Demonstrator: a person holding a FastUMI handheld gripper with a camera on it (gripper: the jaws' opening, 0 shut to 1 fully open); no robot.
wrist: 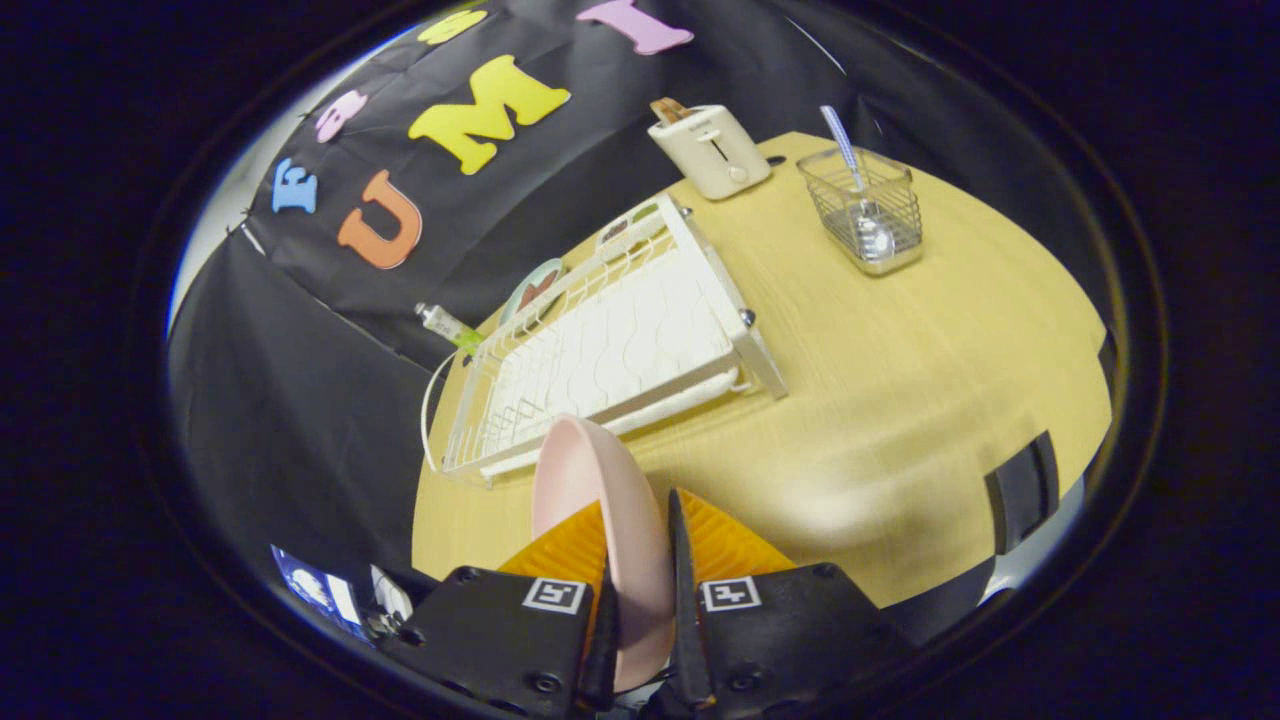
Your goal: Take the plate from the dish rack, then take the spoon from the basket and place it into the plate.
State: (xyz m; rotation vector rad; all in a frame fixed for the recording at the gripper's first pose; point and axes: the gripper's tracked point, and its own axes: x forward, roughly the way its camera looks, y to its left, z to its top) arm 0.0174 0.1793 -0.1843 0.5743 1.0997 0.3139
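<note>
Edgewise, the pink plate [600, 520] stands clamped between both fingers of the gripper [640, 560], its rim pointing ahead toward the white dish rack [610, 350] just beyond. Everything sits on a pale wooden table [900, 380]. Farther off, a wire basket [868, 215] holds the spoon [858, 190], handle upward, beside a toaster [712, 150].

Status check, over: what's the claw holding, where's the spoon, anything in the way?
Claw shut on pink round plate, held on edge. Striped-handle metal spoon waiting in wire basket beyond. White wire dish rack just ahead; wooden table between unobstructed.
</note>
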